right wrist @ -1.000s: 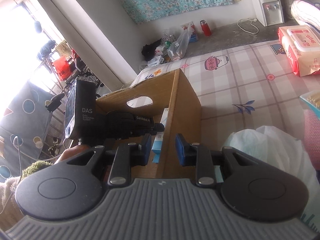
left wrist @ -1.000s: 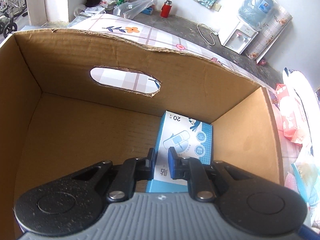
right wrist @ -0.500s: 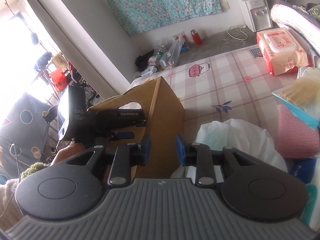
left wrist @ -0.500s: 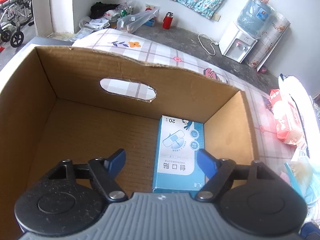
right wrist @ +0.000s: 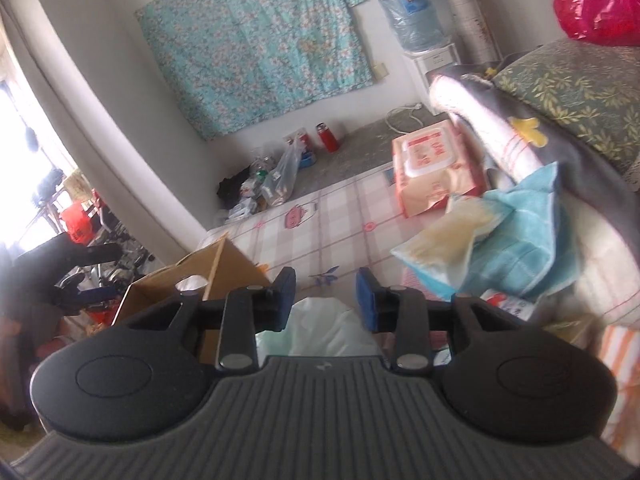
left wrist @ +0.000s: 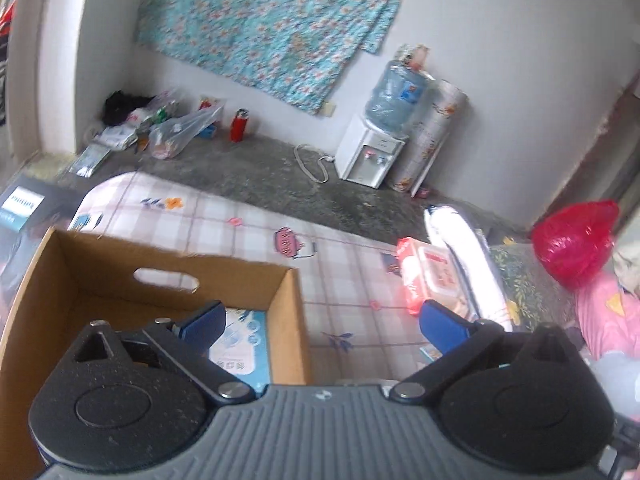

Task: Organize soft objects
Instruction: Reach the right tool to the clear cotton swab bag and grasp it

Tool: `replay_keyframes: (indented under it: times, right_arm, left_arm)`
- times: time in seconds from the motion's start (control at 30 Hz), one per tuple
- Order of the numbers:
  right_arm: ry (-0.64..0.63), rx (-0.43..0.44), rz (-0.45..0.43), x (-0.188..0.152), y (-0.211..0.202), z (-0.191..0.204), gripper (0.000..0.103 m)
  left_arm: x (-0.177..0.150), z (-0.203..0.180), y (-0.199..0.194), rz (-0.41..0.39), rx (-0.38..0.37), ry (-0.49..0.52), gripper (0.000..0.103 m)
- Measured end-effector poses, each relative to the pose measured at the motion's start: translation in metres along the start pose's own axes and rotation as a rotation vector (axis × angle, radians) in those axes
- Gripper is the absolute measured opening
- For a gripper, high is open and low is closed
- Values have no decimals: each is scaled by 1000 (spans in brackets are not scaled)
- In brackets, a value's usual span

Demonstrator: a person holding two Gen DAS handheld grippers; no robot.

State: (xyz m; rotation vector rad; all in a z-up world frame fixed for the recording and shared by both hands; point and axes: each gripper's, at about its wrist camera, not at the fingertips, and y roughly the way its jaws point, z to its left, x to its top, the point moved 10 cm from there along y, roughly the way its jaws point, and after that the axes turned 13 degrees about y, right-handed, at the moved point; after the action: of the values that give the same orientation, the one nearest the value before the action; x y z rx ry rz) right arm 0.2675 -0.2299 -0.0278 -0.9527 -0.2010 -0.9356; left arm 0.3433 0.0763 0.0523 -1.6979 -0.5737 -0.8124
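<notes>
My left gripper [left wrist: 320, 320] is hovering with fingers spread wide, gripping nothing, above the cardboard box [left wrist: 288, 320]. The blue plaster box [left wrist: 240, 344] is lying flat inside it, in the right corner. My right gripper [right wrist: 325, 300] is gaping partway, empty, over a white plastic bag [right wrist: 324, 332]; a wipes pack [right wrist: 432, 168] is sitting beyond on the checked cloth [right wrist: 344, 224].

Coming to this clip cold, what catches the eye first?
The open cardboard box at lower left of the left wrist view, with a blue packet lying inside. Behind it, a teal flowered cloth hangs on the wall. In the right wrist view, the right gripper hovers open above a white plastic bag.
</notes>
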Motion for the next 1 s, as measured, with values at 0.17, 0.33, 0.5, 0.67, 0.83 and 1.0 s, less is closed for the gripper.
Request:
replay_keyframes:
  times: [0.17, 0.33, 0.5, 0.67, 0.83, 1.0]
  right_arm:
    - [133, -83, 21, 43, 23, -59, 35]
    - [276, -135, 83, 58, 75, -105, 35]
    - [364, -162, 126, 57, 119, -132, 36]
    - [413, -172, 152, 60, 152, -149, 36]
    - [448, -163, 182, 59, 178, -159, 36]
    - [497, -142, 206, 56, 202, -170, 34]
  left_arm:
    - [21, -89, 40, -37, -77, 257, 103]
    - [8, -156, 140, 116, -99, 430, 102]
    - [-4, -176, 215, 226, -176, 400, 77]
    - [-22, -193, 255, 333, -317, 355, 71]
    - [-42, -207, 278, 431, -376, 321, 69]
    - [-53, -209, 289, 477, -396, 259, 61]
